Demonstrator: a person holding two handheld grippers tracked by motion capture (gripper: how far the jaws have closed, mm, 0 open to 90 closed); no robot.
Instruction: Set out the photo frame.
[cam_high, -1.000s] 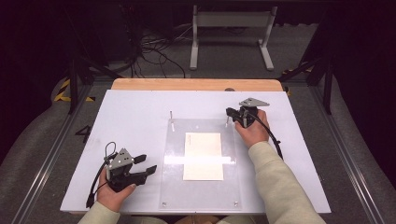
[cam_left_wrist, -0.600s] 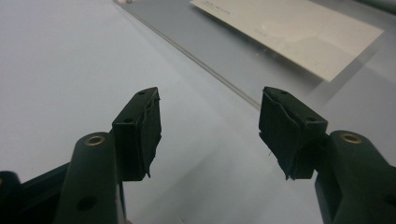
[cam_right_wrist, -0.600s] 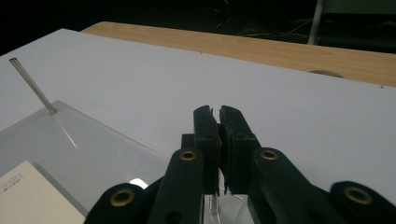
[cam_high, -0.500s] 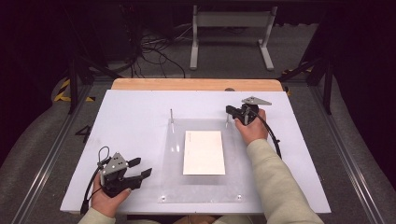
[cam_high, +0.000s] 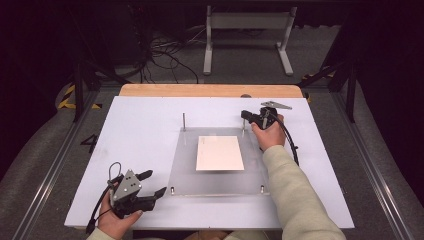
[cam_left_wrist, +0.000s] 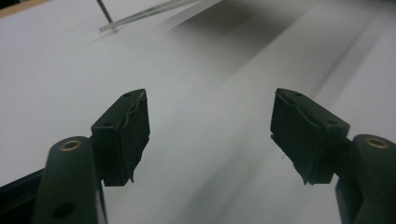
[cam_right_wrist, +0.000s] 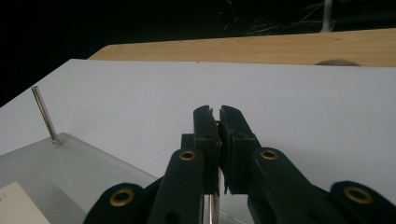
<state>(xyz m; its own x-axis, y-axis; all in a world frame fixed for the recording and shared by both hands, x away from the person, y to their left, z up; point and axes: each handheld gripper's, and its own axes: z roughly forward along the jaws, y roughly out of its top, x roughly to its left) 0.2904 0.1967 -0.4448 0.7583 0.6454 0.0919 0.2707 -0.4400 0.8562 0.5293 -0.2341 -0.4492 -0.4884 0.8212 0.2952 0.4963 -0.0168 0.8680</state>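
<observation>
A white, matte, rectangular table top (cam_high: 140, 135) rests on a light wooden board (cam_high: 210, 90) whose edge shows along the far side. Centred on the table top lies a clear, glossy acrylic plate (cam_high: 182, 170), square in outline, with small fasteners at its near corners. Two thin metal pins stand upright at the plate's far corners: the far-left pin (cam_high: 184, 122) is free; the far-right pin (cam_high: 243, 126) is at the right gripper.

A cream, smooth paper card (cam_high: 219, 153), rectangular, lies flat in the middle of the plate, apart from both pins.

The right gripper (cam_high: 245, 116), black with a grey three-cornered plate on top, is at the plate's far-right corner. In the right gripper view its jaws are pressed nearly together on the slim metal pin (cam_right_wrist: 213, 205), which runs down between them.

The left gripper (cam_high: 153, 183) is off the plate's near-left corner, over bare table top. In the left gripper view its jaws stand wide apart with nothing between the ridged black pads (cam_left_wrist: 133, 133).
</observation>
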